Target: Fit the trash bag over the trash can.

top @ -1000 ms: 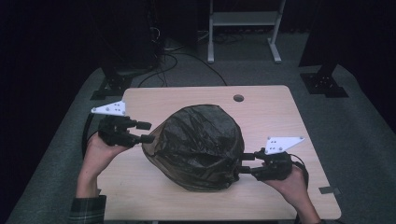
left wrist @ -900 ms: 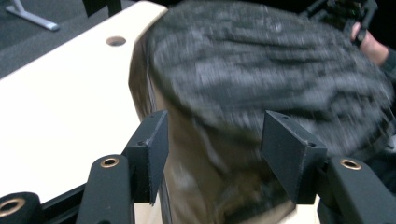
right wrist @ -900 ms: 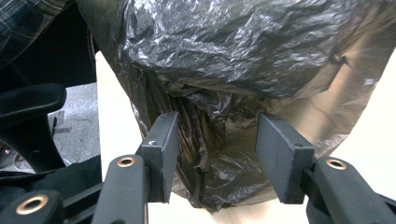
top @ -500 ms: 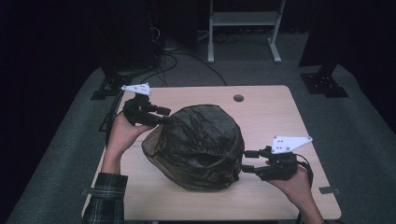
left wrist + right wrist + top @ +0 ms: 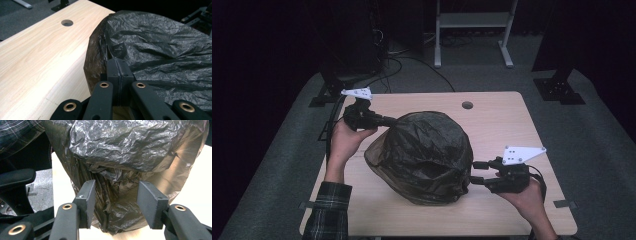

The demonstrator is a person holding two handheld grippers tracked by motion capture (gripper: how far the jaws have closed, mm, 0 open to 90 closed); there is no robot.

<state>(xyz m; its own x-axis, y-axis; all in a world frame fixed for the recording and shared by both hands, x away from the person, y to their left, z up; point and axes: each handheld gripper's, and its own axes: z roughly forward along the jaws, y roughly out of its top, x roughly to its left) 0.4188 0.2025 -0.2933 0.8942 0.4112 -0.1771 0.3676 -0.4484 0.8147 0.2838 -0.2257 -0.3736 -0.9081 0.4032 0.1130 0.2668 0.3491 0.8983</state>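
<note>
Nearest, at the right: right gripper (image 5: 478, 172) with jaws spread, a loose fold of the crumpled, thin black plastic bag (image 5: 422, 155) between the pads (image 5: 86, 200) but not clearly pressed, probably to keep the open mouth steady. In the middle of the pale wooden desk (image 5: 512, 120): the bag itself, puffed up as a dome, shiny and full of fine wrinkles, half transparent at the rim. Farther, at the left: left gripper (image 5: 393, 120), jaws just closed and now pressed together, pinching the far-left edge of the film, likely for pulling or spreading it. Beyond, a round cable hole (image 5: 467, 105) in the desk.
</note>
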